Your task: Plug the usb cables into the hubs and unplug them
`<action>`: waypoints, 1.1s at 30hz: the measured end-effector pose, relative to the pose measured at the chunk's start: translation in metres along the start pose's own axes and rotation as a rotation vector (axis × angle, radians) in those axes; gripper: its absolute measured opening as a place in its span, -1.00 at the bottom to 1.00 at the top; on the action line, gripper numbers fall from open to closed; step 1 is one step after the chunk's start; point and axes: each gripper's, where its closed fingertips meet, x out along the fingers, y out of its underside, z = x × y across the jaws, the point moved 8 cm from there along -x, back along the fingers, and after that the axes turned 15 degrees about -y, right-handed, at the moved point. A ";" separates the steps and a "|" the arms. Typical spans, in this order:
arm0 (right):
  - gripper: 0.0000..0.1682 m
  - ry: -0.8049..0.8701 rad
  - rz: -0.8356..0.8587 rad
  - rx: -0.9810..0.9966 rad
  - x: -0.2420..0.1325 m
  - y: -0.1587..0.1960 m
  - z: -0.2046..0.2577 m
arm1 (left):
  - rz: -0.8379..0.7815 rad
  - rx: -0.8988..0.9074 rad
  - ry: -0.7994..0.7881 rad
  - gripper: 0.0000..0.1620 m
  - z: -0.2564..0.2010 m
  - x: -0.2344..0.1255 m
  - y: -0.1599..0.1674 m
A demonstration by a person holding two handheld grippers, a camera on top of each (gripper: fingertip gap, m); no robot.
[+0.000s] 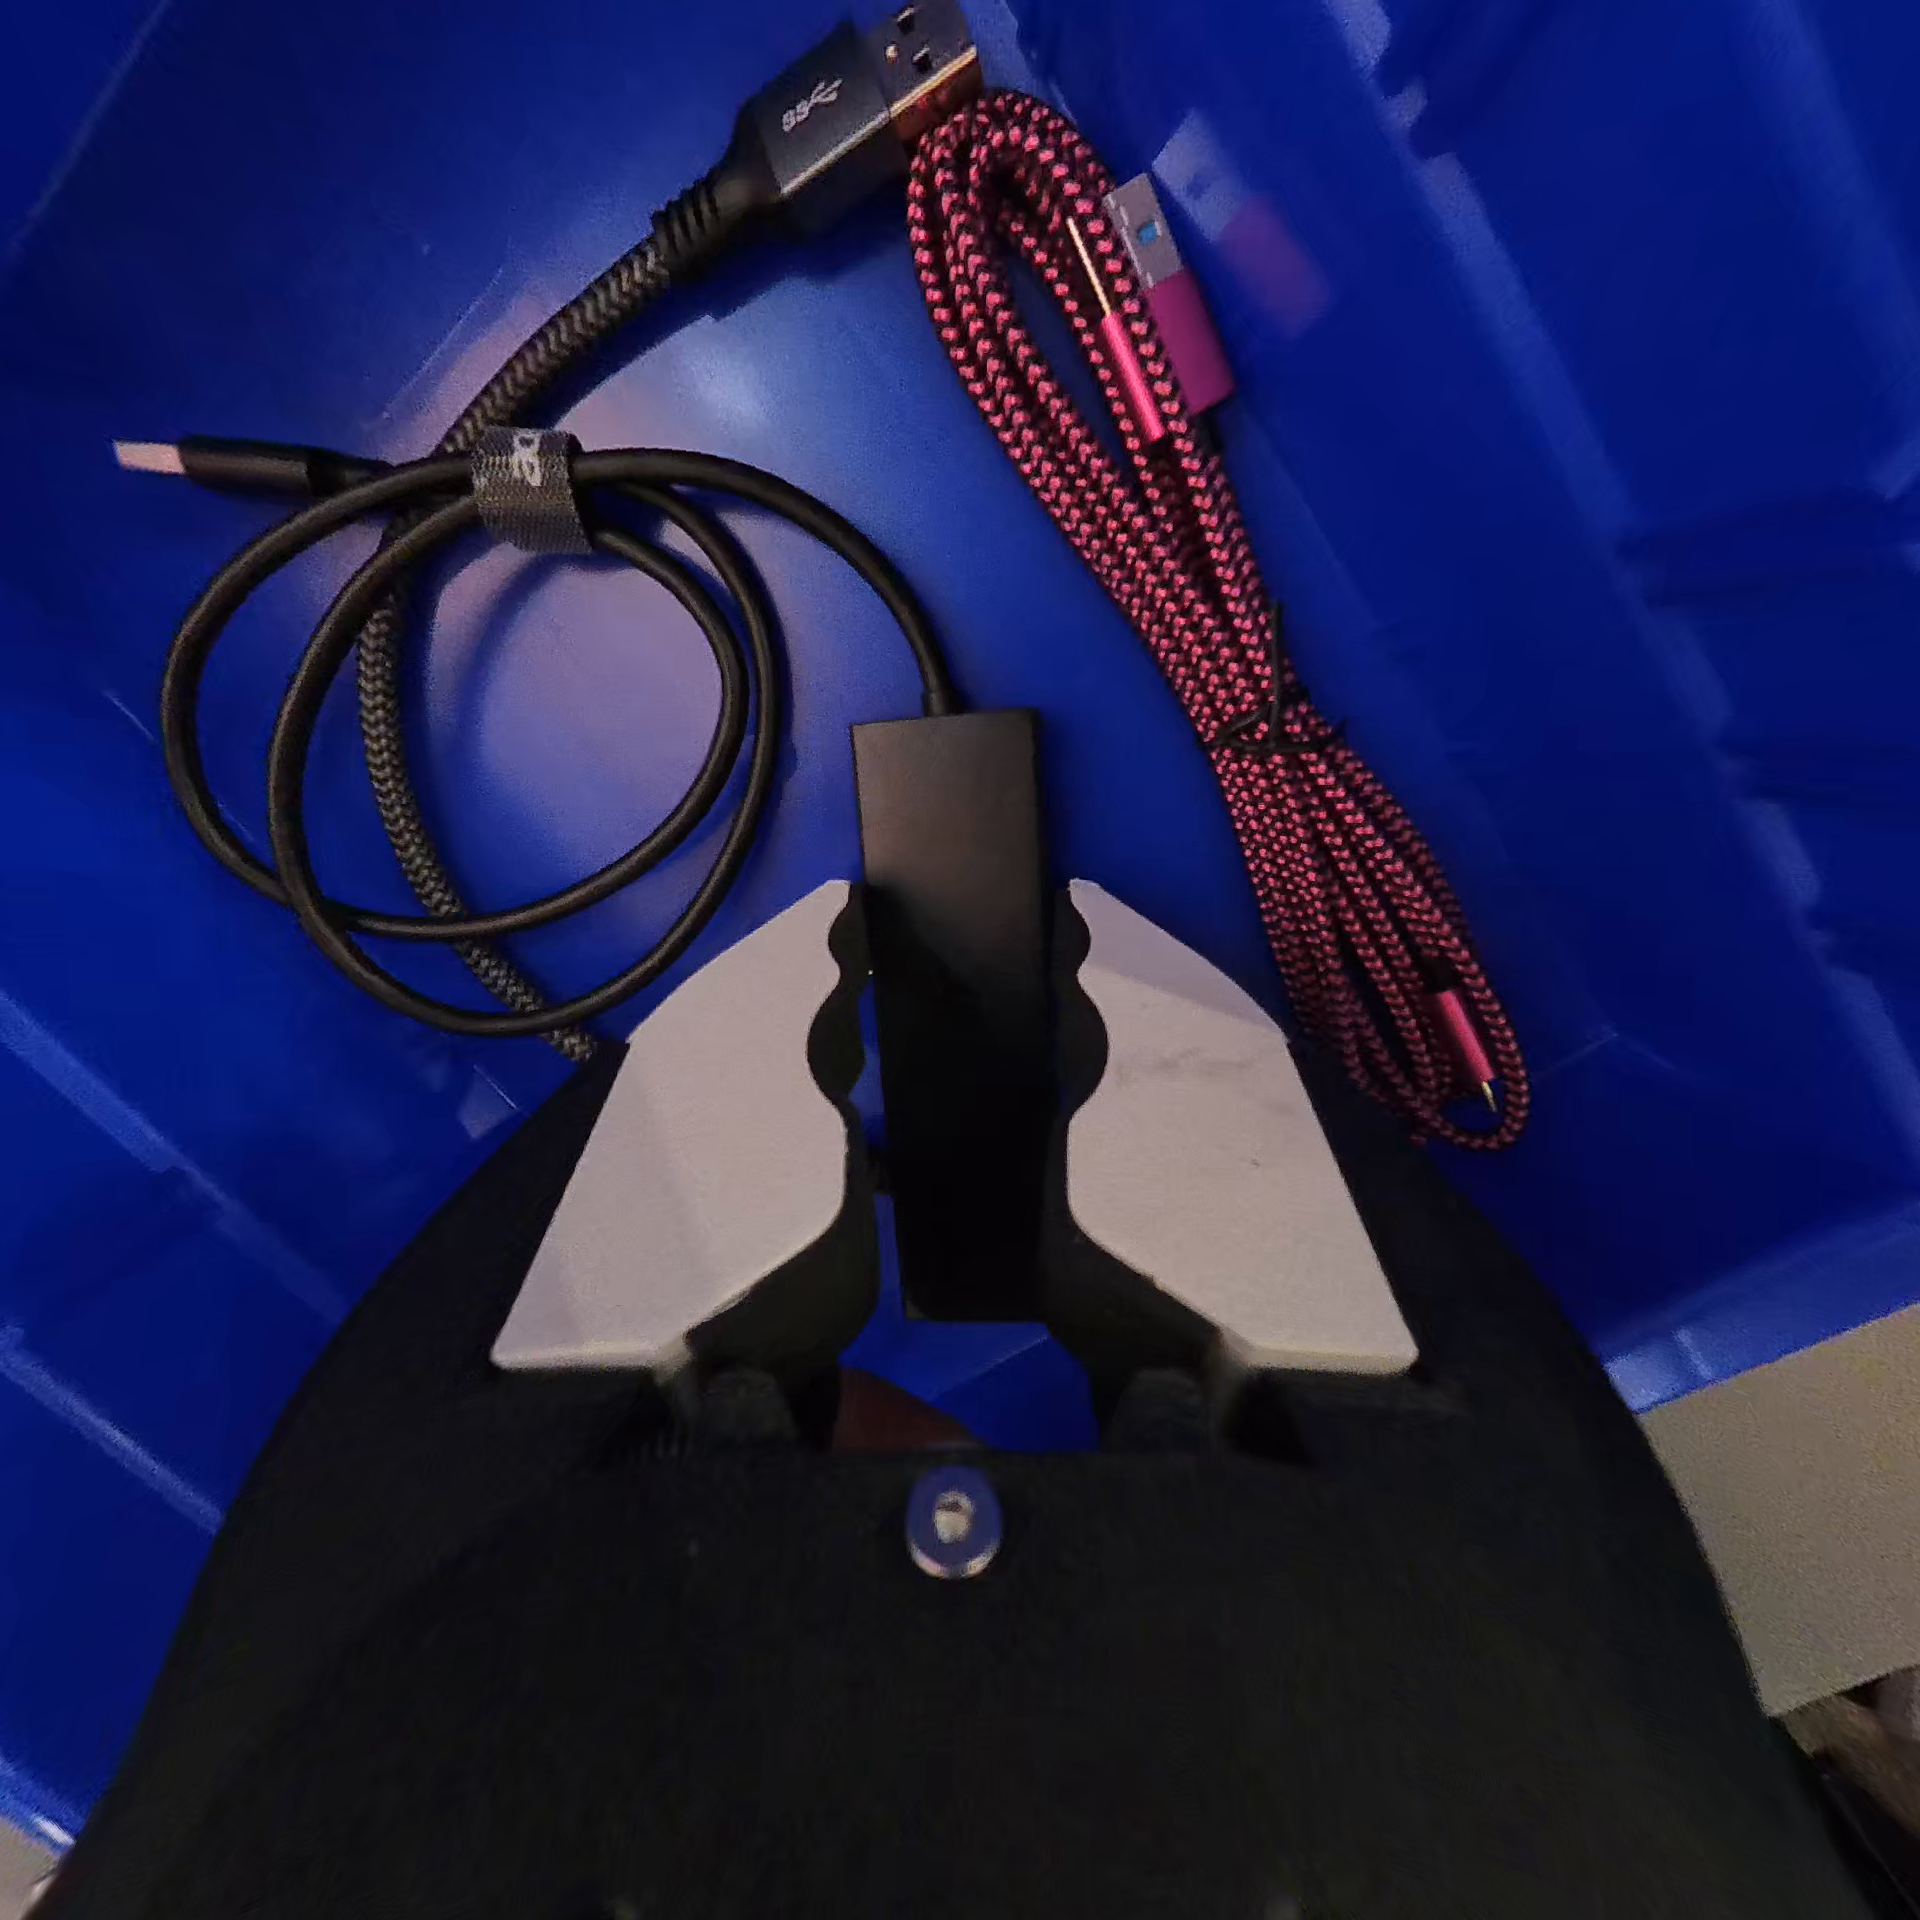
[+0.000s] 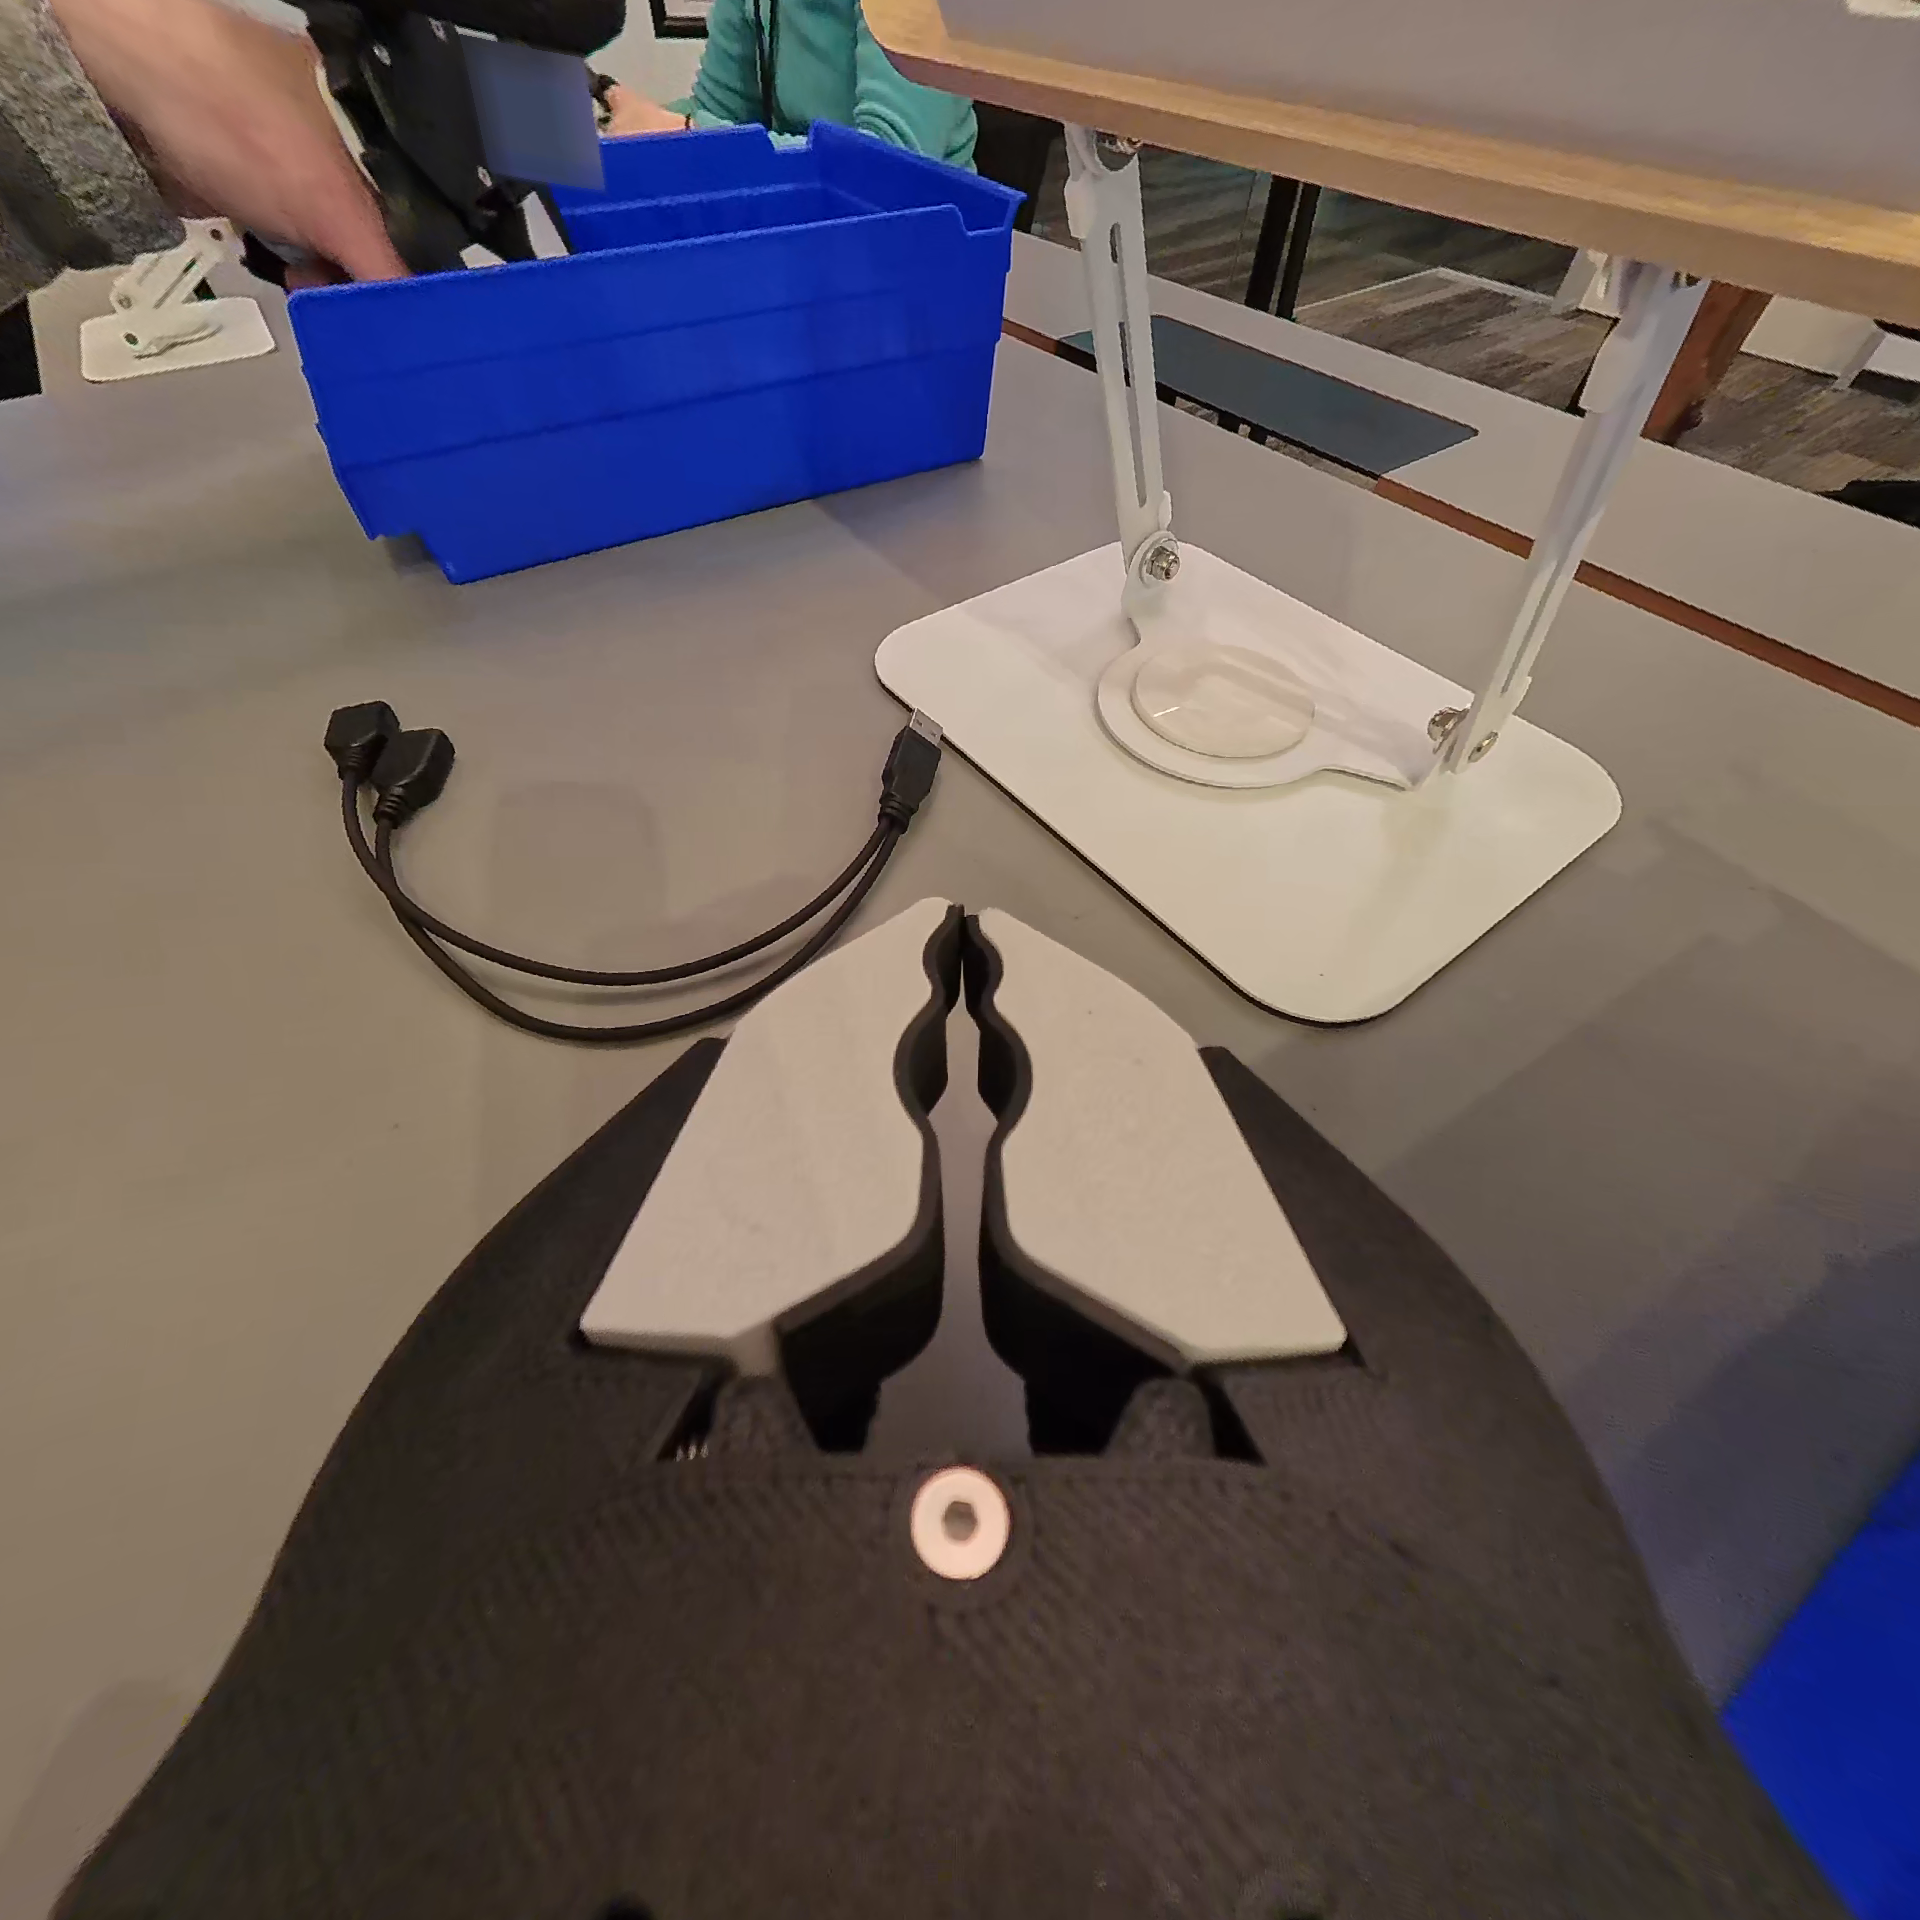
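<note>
At the centre of the left wrist view, a slim matte black hub [image 1: 951, 997] is clamped between the pale fingers of the left gripper [image 1: 961, 904] inside the blue bin [image 1: 1558, 727]; it is best lifted straight up so its smooth coiled lead [image 1: 468, 727] is not snagged on the grey braided cable [image 1: 582, 322] or the pink woven bundle [image 1: 1247, 623] beyond. In the right wrist view, the right gripper [image 2: 961, 920] is held with its tips together on nothing above the grey table [image 2: 208, 1039], with a rubbery black splitter cable [image 2: 623, 966] left of centre.

Blue bin [image 1: 312, 1195] floor crowded by coiled black cable [image 1: 468, 727] and pink braided cable [image 1: 1299, 748], open grey tabletop [image 2: 260, 1143] around splitter cable [image 2: 623, 966], white stand [image 2: 1299, 831] blocking right
</note>
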 end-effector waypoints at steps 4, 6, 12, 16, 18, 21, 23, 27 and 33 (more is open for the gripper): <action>-1.00 0.000 -0.006 0.002 -0.001 0.000 0.000 | -0.050 0.005 -0.059 -0.58 0.003 -0.007 -0.001; -1.00 -0.001 -0.008 0.002 -0.001 -0.001 0.000 | -0.107 -0.002 -0.085 -0.58 0.006 -0.019 -0.002; -1.00 -0.002 -0.004 0.003 0.000 0.000 0.000 | -0.288 -0.036 -0.129 -0.59 0.023 -0.081 -0.005; -1.00 0.000 -0.005 0.005 -0.001 0.000 0.000 | -0.463 -0.061 -0.157 -0.59 0.030 -0.139 -0.007; -1.00 0.000 -0.004 0.006 0.000 0.000 -0.001 | -0.555 -0.052 -0.138 -0.59 0.021 -0.170 -0.007; -1.00 0.001 -0.003 0.005 0.000 0.000 -0.001 | -0.642 0.029 -0.117 -0.59 -0.013 -0.206 -0.010; -1.00 0.001 -0.003 0.006 0.000 0.000 -0.001 | -0.681 0.095 -0.099 -0.59 -0.045 -0.220 -0.013; -1.00 0.002 -0.004 0.008 -0.001 0.001 -0.001 | -0.691 0.233 -0.005 -0.59 -0.116 -0.218 -0.023; -1.00 -0.003 -0.001 0.009 -0.001 0.001 0.000 | -0.572 0.291 0.069 -0.59 -0.187 -0.155 -0.048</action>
